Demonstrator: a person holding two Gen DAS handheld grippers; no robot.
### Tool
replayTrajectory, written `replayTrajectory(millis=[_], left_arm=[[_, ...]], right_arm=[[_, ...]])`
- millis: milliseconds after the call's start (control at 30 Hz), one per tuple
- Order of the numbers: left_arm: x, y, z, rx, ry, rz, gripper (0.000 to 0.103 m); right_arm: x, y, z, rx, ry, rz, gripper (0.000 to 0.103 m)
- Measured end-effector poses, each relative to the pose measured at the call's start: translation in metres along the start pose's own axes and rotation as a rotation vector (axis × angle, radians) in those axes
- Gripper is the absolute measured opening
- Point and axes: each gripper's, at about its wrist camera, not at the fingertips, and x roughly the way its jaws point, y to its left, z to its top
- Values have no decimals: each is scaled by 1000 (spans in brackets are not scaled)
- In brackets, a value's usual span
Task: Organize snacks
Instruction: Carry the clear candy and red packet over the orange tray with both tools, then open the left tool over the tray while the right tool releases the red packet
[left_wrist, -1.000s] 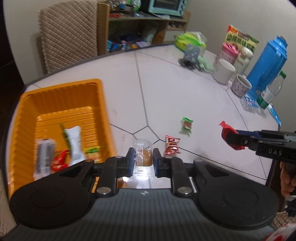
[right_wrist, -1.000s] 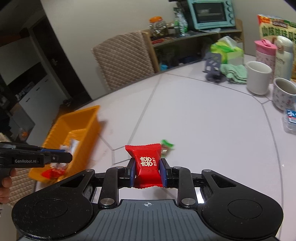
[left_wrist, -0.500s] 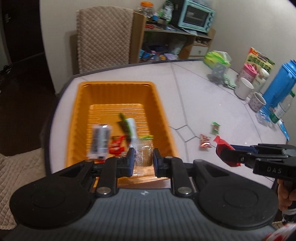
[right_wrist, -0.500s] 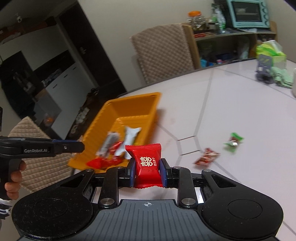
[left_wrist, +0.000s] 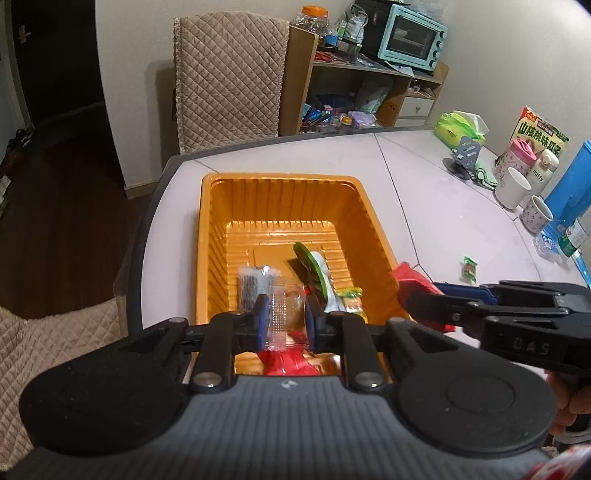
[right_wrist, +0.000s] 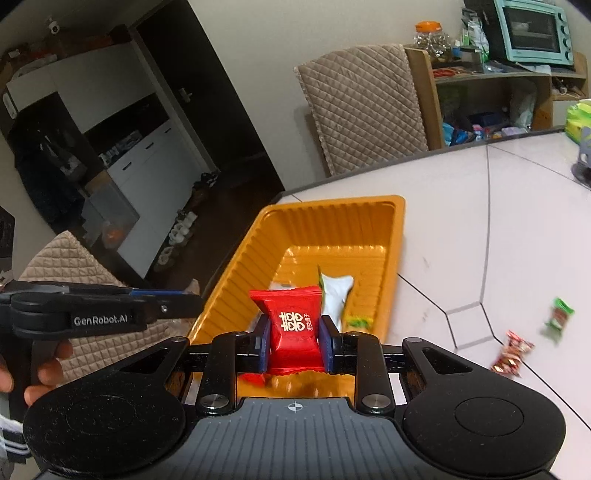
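Snacks fill both our tools above the orange tray (left_wrist: 373, 225): our left tool (left_wrist: 286, 319) pinches a clear packet (left_wrist: 281, 314), our right tool (right_wrist: 295, 339) pinches a red candy (right_wrist: 293, 325). We see wrapped snacks (left_wrist: 317, 273) already lying inside the tray. Two loose candies (right_wrist: 511, 354) rest on the white bench (right_wrist: 461, 206), well apart from the tray.

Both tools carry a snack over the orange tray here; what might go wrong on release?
1. The right tool holds the red packet near the orange tray's near rim; it might land outside.
2. The left tool and right tool are close together; they might collide while dropping the clear packet.
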Motion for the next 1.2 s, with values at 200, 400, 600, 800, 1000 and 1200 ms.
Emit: replayTrajectory(millis=[200, 400, 600, 800, 1000, 1200], left_arm=[[27, 10, 21, 15, 6, -14, 18], [60, 18, 44, 17, 27, -28, 18], [90, 21, 63, 21, 41, -42, 18], [115, 24, 73, 32, 48, -46, 18], [131, 28, 79, 20, 62, -57, 21], [135, 35, 81, -2, 75, -65, 23]], right_arm=[[31, 0, 18, -10, -19, -23, 27], [59, -9, 37, 4, -20, -53, 27], [79, -23, 50, 21, -9, -78, 27], [90, -33, 57, 27, -1, -92, 27], [96, -38, 59, 33, 3, -102, 27], [98, -40, 59, 40, 5, -106, 27]])
